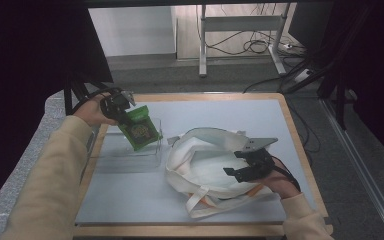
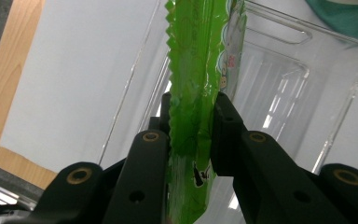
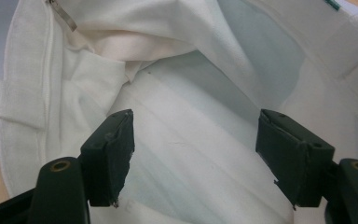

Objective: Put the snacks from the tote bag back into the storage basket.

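My left gripper (image 1: 125, 118) is shut on the top edge of a green snack packet (image 1: 140, 130), which hangs over a clear plastic tray (image 1: 130, 159) at the left of the table. In the left gripper view the packet (image 2: 200, 60) is pinched between both jaws, above the clear tray (image 2: 303, 93). A white cloth tote bag (image 1: 200, 165) lies in the middle of the grey mat. My right gripper (image 1: 240, 165) hovers over the bag's right side, open. In the right gripper view the white bag fabric (image 3: 191, 140) lies under the spread jaws, with nothing between them.
A grey mat (image 1: 230, 115) covers a wooden table (image 1: 295, 135). The bag's straps (image 1: 200, 202) trail toward the front edge. Beyond the table are a desk frame (image 1: 240, 35) and cables (image 1: 260, 45) on the floor. Dark curtains stand at both sides.
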### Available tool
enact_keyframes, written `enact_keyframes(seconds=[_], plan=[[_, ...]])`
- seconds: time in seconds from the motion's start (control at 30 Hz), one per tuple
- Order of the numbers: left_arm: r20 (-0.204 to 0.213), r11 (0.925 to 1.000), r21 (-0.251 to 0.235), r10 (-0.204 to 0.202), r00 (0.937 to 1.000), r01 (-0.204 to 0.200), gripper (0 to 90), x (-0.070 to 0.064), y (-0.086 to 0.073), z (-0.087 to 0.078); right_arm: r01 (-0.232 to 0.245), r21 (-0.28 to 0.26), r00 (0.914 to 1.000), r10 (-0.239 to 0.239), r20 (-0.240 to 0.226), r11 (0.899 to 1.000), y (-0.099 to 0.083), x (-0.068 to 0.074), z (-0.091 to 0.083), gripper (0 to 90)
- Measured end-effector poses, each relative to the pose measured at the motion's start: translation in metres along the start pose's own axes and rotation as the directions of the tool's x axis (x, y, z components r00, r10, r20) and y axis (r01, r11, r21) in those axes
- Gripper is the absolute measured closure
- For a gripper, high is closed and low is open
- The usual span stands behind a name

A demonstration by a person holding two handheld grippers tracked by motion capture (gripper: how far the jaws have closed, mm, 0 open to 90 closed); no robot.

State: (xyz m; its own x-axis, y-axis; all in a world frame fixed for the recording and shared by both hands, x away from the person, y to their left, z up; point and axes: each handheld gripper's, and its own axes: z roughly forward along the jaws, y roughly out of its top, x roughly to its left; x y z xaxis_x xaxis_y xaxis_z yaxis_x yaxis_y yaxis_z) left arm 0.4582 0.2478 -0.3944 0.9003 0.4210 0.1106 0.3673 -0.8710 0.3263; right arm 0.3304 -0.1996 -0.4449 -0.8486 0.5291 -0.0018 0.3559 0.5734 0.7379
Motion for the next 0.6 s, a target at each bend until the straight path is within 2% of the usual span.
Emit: enact_keyframes(seconds=[0.2, 0.3, 0.6], plan=[[-0.037, 1.0, 0.001, 0.005, 0.9993, -0.005, 77.1, 0.0016, 0.0026, 0.0029, -0.001, 0.002, 1.0, 0.001, -0.001, 1.0, -0.0003, -0.0007, 0.0003, 27.7], [-0.059, 0.9997, 0.017, 0.021, 0.998, -0.02, 76.4, 0.0022, 0.0045, 0.0059, 0.0, 0.003, 1.0, 0.0, -0.001, 1.0, -0.0002, -0.0003, 0.0008, 27.6], [-0.04, 0.9986, 0.034, 0.042, 0.9983, -0.04, 78.2, -0.0004, 0.0008, 0.0012, 0.0, 0.001, 1.0, 0.0, -0.004, 1.0, -0.0004, -0.0011, 0.0004, 27.6]])
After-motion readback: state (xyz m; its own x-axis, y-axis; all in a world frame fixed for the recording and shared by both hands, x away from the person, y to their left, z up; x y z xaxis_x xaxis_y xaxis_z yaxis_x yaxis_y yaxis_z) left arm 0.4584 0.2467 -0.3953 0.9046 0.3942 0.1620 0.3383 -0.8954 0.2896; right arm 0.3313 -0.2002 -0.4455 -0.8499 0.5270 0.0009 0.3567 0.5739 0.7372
